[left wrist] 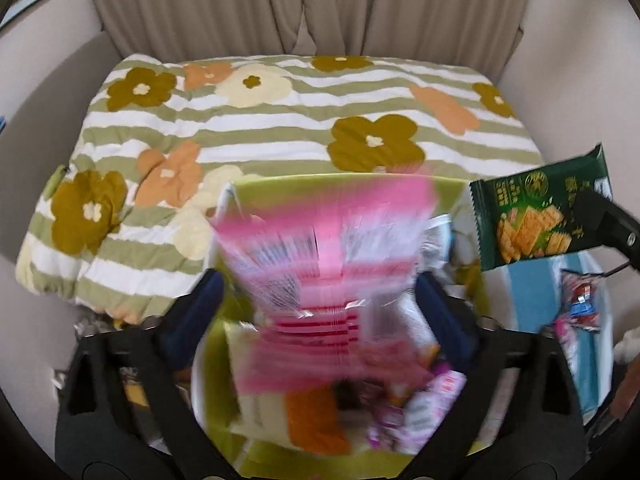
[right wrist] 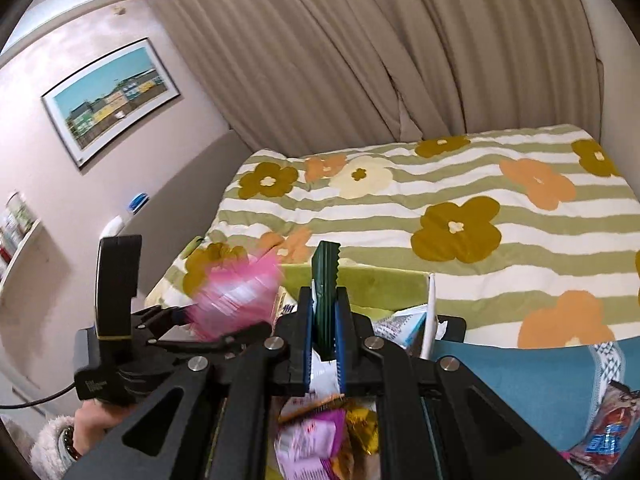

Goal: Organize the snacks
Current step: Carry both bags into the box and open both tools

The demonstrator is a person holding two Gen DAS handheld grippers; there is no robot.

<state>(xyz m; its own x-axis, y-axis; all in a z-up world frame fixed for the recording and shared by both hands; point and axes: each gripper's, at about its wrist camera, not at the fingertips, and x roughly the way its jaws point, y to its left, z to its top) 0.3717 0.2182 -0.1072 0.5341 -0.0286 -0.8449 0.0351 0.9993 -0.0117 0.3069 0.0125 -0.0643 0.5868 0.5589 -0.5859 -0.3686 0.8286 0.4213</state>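
A green box (left wrist: 256, 360) stands at the foot of a bed (left wrist: 280, 128) covered in a striped, flowered quilt. This box is the landmark for everything else here.

Inside the box lie several snacks already put away: an orange packet (left wrist: 316, 420), purple-and-white wrappers (left wrist: 420, 412) and a gold-foil one (right wrist: 362, 428). They are jumbled, not sorted into rows.

Directly above the box, a pink packet (left wrist: 324, 264) appears as a blur between the fingers of the left tool (left wrist: 320, 312). The fingers stand wide apart and do not press on it, so the packet is let go and seems to be dropping into the box.

To the right of the box, and slightly above it, the right tool (right wrist: 325, 320) is clenched on a dark green cracker packet (left wrist: 540, 212), held upright by one crimped end.

Further right of the box, a red-and-blue packet (left wrist: 580, 304) lies on a blue cloth (left wrist: 532, 292), outside any container. More pink wrapping shows beside it, too blurred to identify.

A hand in a fluffy white sleeve (right wrist: 52, 448) holds the left tool's handle.

The task looks well under way: several snacks are boxed, one is falling in, one is carried, and at least one waits on the cloth.
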